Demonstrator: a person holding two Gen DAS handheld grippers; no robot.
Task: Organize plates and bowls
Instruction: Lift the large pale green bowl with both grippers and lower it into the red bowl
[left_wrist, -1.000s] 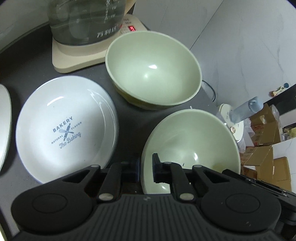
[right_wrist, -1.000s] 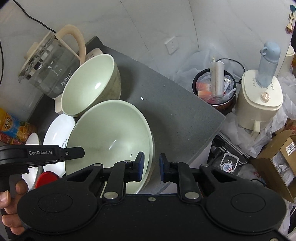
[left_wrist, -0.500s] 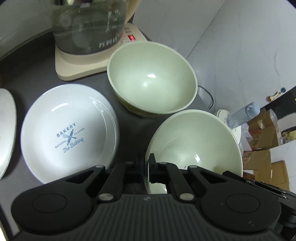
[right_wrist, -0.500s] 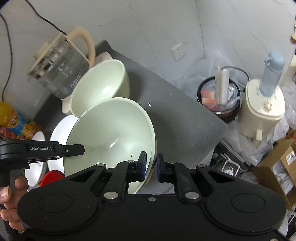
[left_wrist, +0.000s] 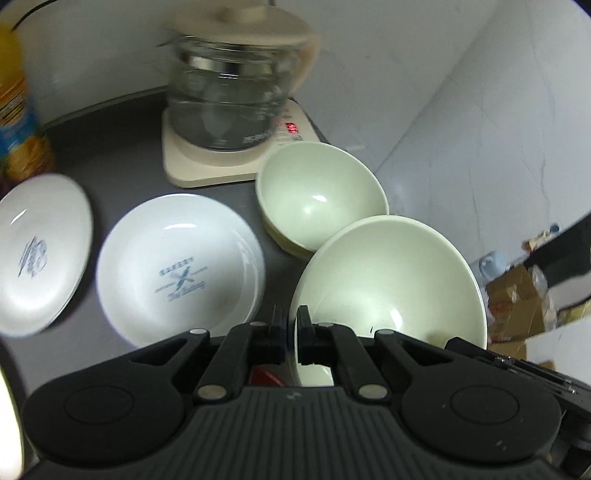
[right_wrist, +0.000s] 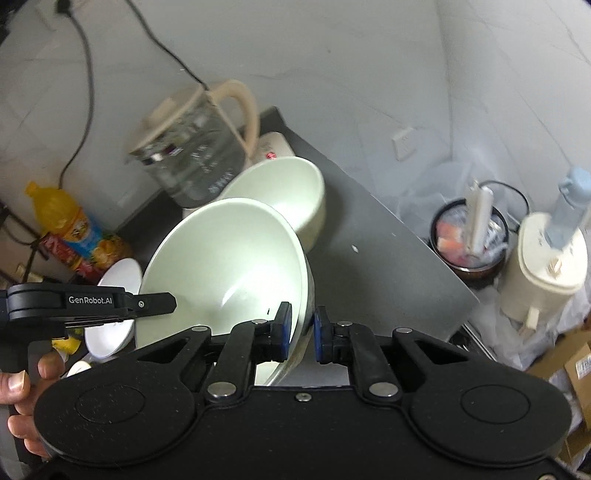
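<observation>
item: large green bowl (left_wrist: 391, 280), pinched on its near rim by my left gripper (left_wrist: 291, 325), jaws narrowed onto the wall of the bowl. it hangs tilted, lifted off the dark counter (left_wrist: 110, 147). my right gripper (right_wrist: 301, 325) straddles the same bowl's opposite rim (right_wrist: 229, 258); its blue pads (right_wrist: 283, 325) stand either side of the rim with a gap showing on the outer side, so i cannot tell whether it truly grips.

step in hand, as i judge it: carry this bowl over and nest it into the second green bowl (left_wrist: 321, 195), which sits just beyond it, beside the kettle base (left_wrist: 207, 162). to do it well: level the bowl first, centre it above the other's mouth, lower slowly, release only once it seats.

contents:
- both green bowls: empty, a gloss highlight inside.
- printed white plate (left_wrist: 181, 269): empty, flat on the counter.
- second white plate (left_wrist: 37, 251): empty, at far left.
- glass kettle (left_wrist: 229, 96): blurred; contents unreadable.
</observation>
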